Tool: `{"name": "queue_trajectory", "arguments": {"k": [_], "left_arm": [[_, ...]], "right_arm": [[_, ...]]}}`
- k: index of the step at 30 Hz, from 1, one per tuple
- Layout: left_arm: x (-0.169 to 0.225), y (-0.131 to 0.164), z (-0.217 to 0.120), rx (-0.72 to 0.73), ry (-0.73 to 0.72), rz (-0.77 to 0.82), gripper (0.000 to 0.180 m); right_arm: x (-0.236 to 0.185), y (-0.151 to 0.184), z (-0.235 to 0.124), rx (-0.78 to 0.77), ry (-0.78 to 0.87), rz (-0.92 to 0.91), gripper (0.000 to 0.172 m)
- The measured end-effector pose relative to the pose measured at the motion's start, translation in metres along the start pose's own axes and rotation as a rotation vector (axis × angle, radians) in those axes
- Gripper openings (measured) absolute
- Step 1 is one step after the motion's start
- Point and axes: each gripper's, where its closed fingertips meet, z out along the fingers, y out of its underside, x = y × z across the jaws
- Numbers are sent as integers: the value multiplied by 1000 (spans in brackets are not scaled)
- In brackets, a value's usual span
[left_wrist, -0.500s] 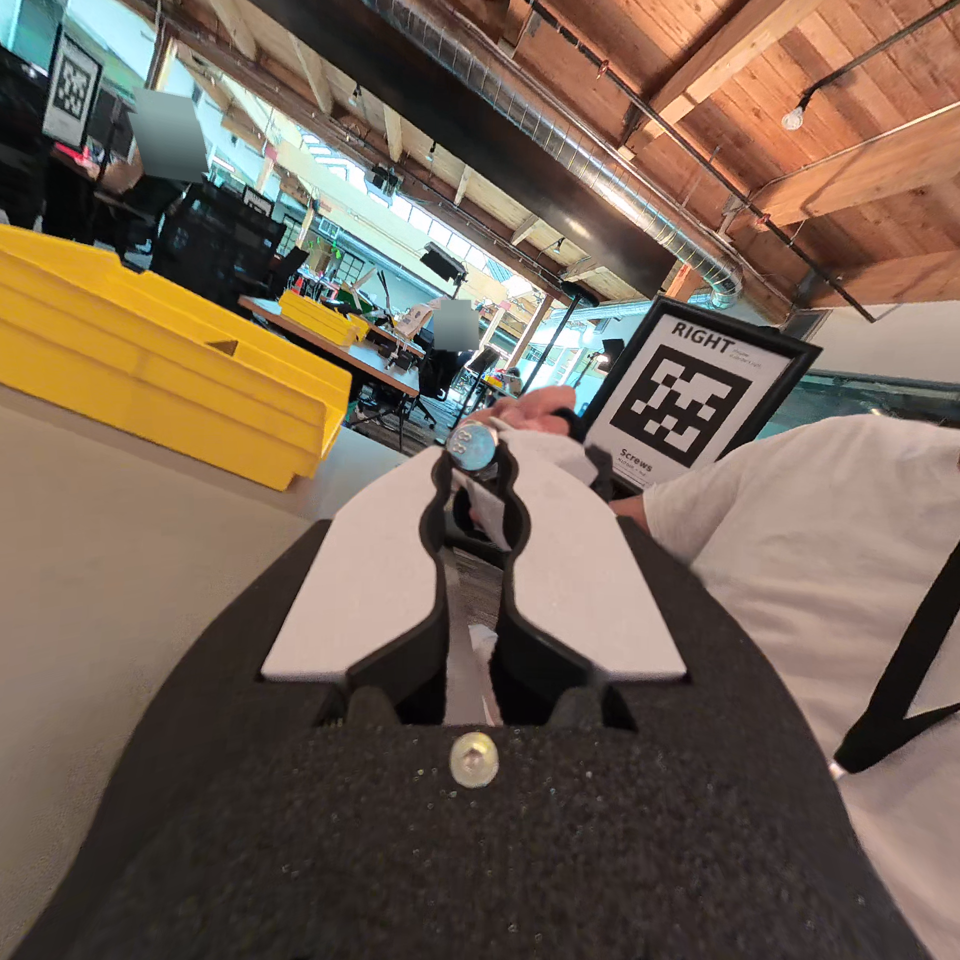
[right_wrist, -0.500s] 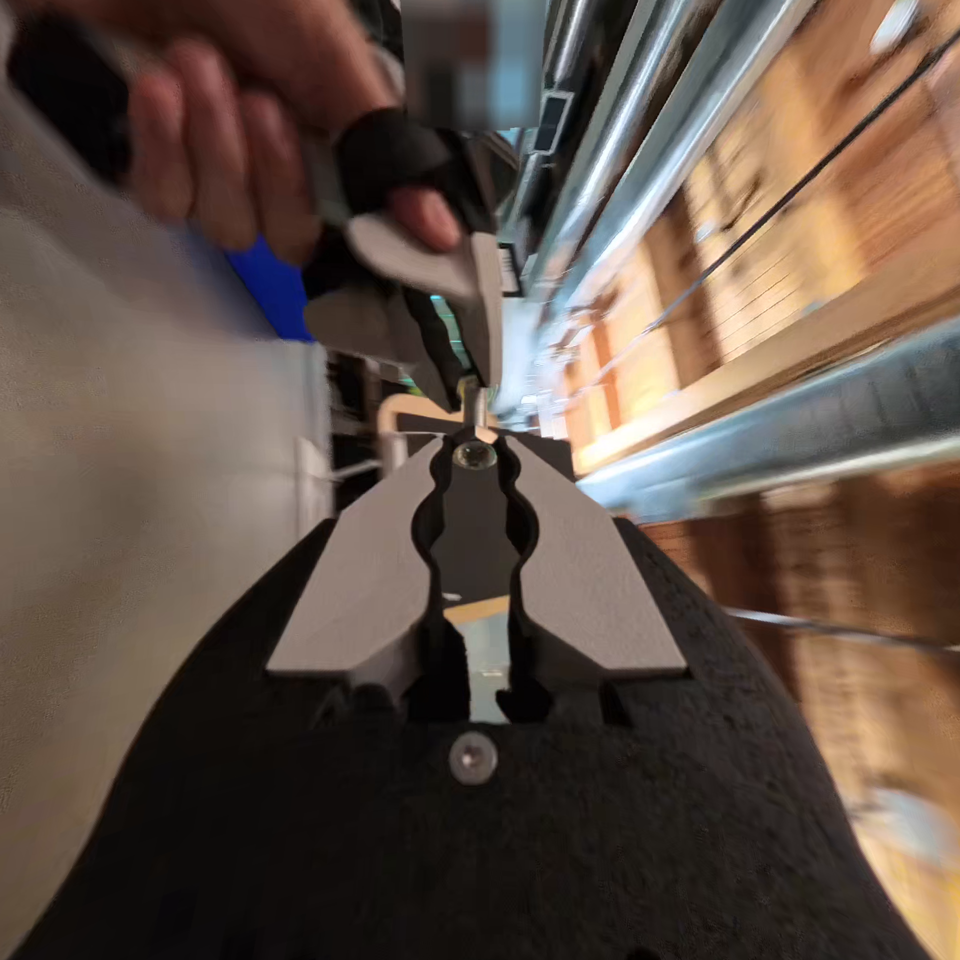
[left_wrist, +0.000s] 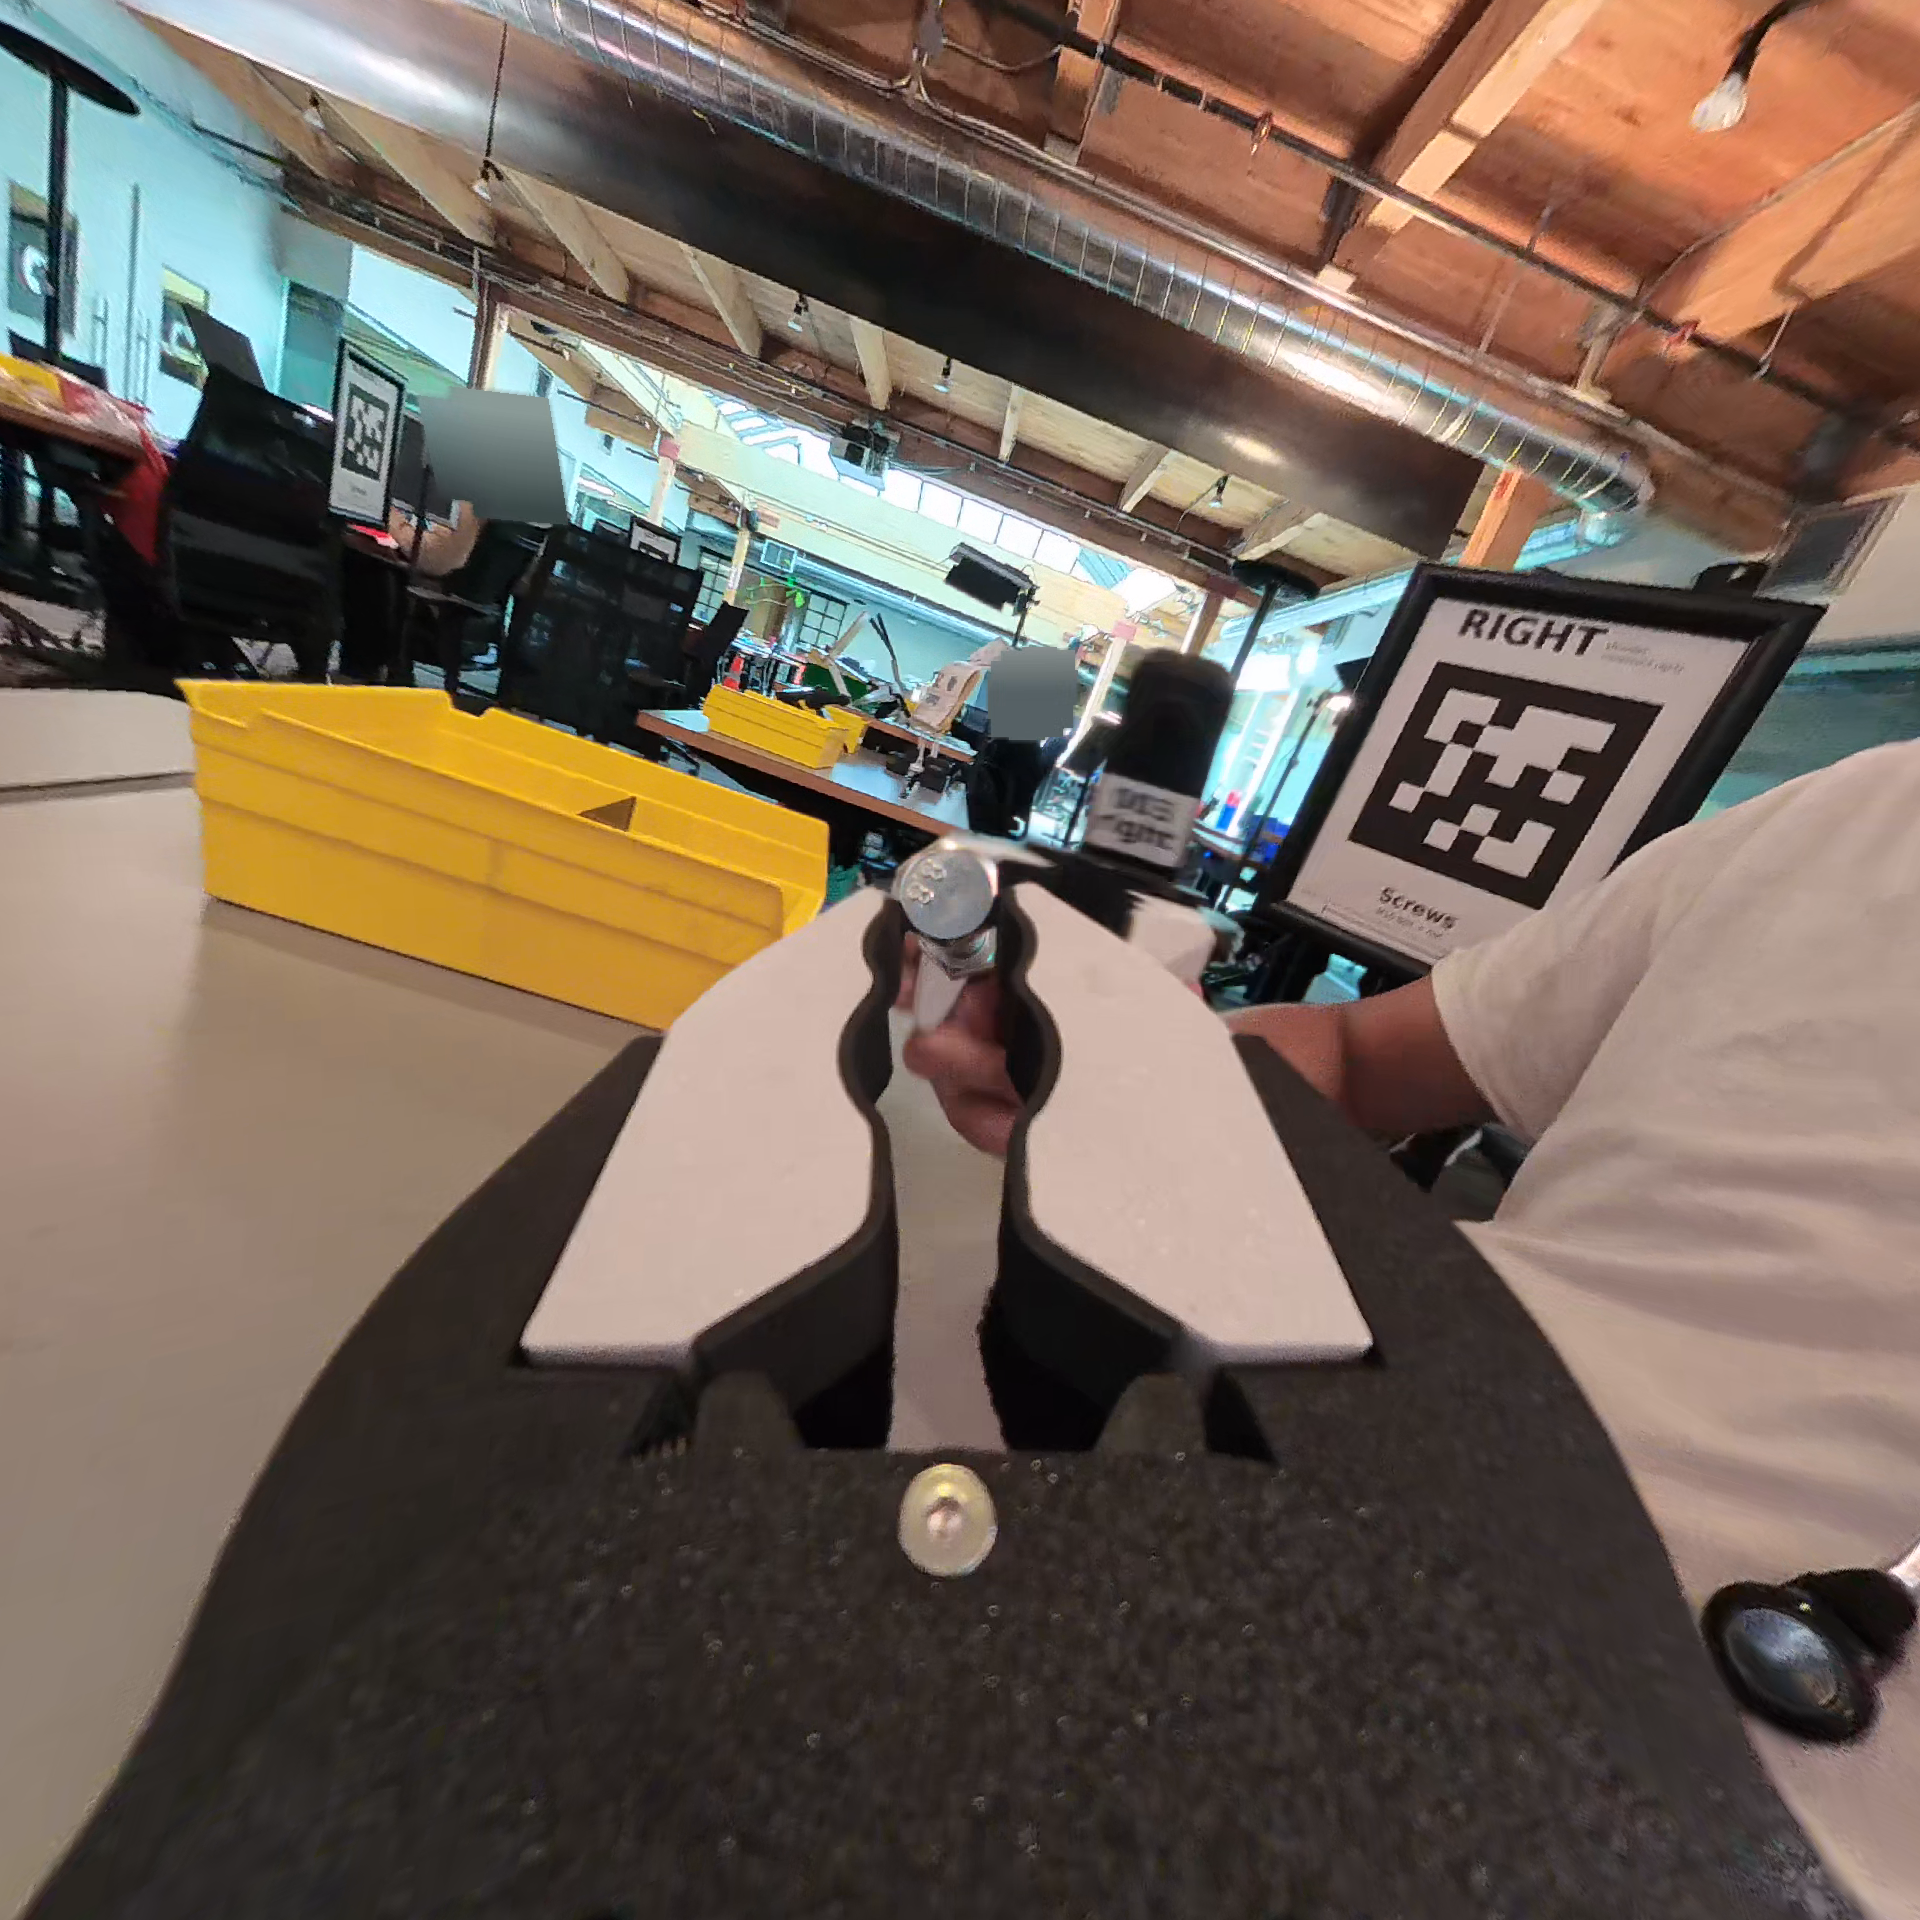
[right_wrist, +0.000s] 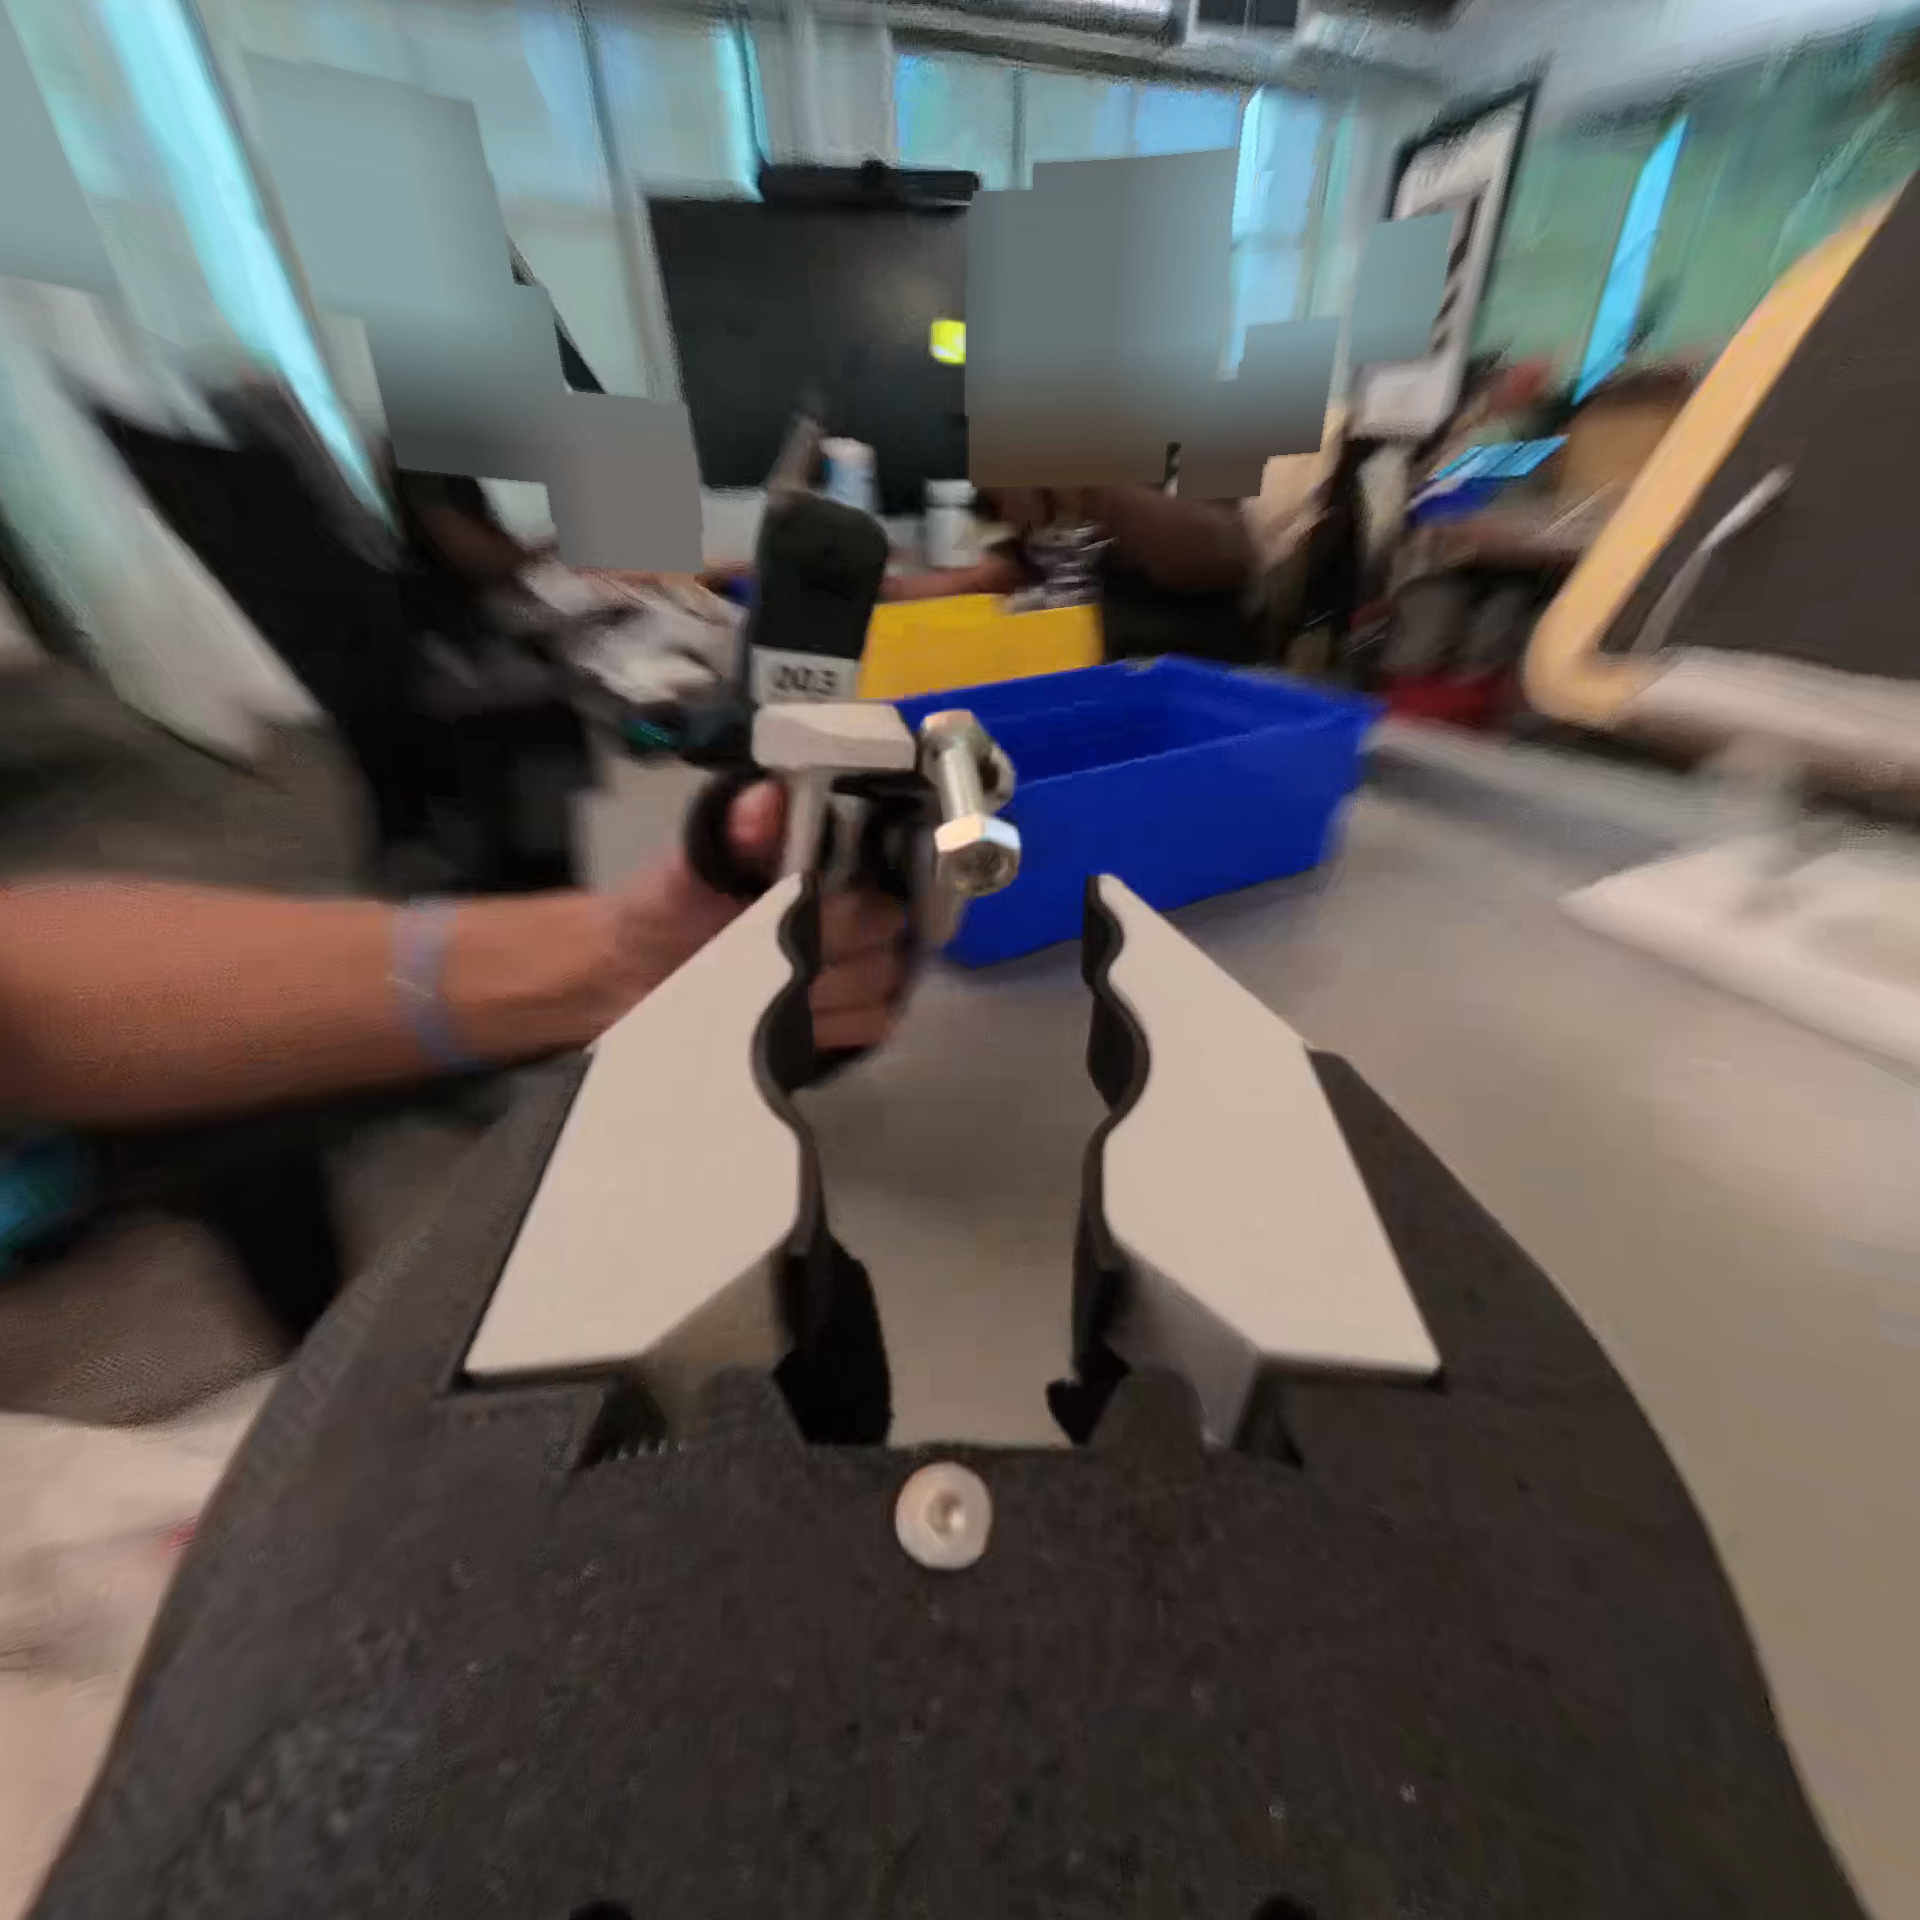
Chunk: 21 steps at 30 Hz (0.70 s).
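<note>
Right wrist view is showing the change plainly: the right gripper (right_wrist: 940, 894), which half a second ago was closed round the end of the bolt (right_wrist: 951, 769), is now standing with its fingers spread wide and nothing between them, and it is sitting back from the bolt with clear air in between. The left gripper (left_wrist: 948, 914) is still pinching the bolt at its fingertips, both pads pressing on it just behind the head, and is holding it up in the air above the worktop (left_wrist: 208, 1143), not resting on anything. From the right side the bolt is showing a hex nut (right_wrist: 977, 842) on its near end, pointing toward the open fingers. A blue bin (right_wrist: 1143, 790) is sitting on the worktop just behind the bolt, and a yellow bin (left_wrist: 468, 831) is lying toward the far left edge. A framed marker sign (left_wrist: 1507, 769) is standing at the far right edge. So the bolt is now hanging in the left gripper alone.
</note>
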Motion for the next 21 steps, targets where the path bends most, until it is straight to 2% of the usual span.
{"name": "queue_trajectory", "arguments": {"k": [4, 6, 7, 12, 14, 21], "left_arm": [[4, -5, -2, 22, -2, 85, 17], [5, -3, -1, 7, -6, 119, 17], [6, -2, 0, -4, -8, 137, 16], [5, 8, 6, -57, -21, 167, 17], [5, 11, 8, -70, -22, 163, 17], [6, 9, 8, -49, -15, 140, 17]], "right_arm": [[-1, 8, 3, 60, -375, 841, 44], [-2, 9, 3, 75, -515, 1088, 44], [-4, 10, 3, 76, -565, 1148, 44], [-1, 6, 2, 109, -533, 1088, 33], [3, 6, 2, 107, -477, 1030, 17], [0, 5, 2, 75, -421, 891, 17]]}}
